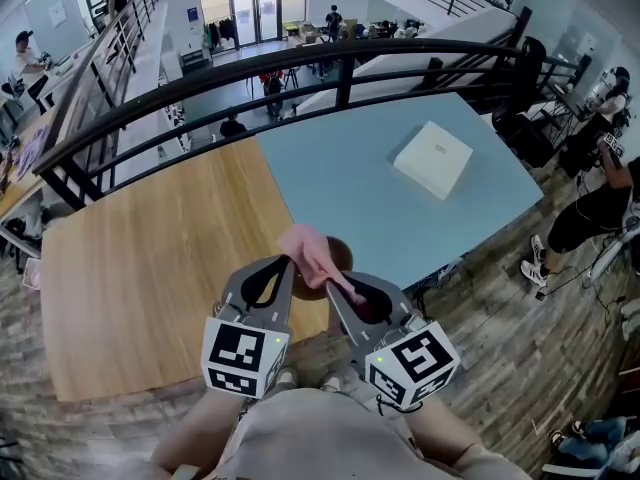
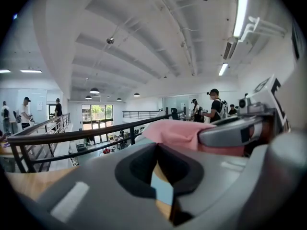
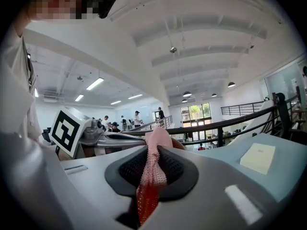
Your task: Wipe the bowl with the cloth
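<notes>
We hold the bowl (image 1: 341, 257) up close in front of us, between the two tongs, and most of it is hidden under the cloth (image 1: 308, 248). The left tongs (image 1: 288, 264) meet the bowl at its left rim. Their pads are drawn nearly together with only a thin sliver showing between them, and we judge that sliver to be the rim, pinched. The right tongs (image 1: 336, 287) come in from the bowl's right side, pressed tight on a fold of the pink cloth. The rest of the cloth drapes up and over the bowl's top. The counter (image 1: 130, 268) lies below the bowl, and its near edge runs just under it. We cannot tell whether the bowl rests on the counter or hangs above it. A white box (image 1: 433, 158) sits well beyond the bowl and plays no part.

We judge the wiping to be at its start or in its early strokes.

The main risk is the thin hold on the rim. If we press the cloth hard into the bowl, the push could twist the rim out of the left tongs. With the counter's edge right beneath, the bowl could drop past it to the floor. A dragging stroke could also pull the cloth free, since only a fold is caught. The two tongs are close enough to knock together.
</notes>
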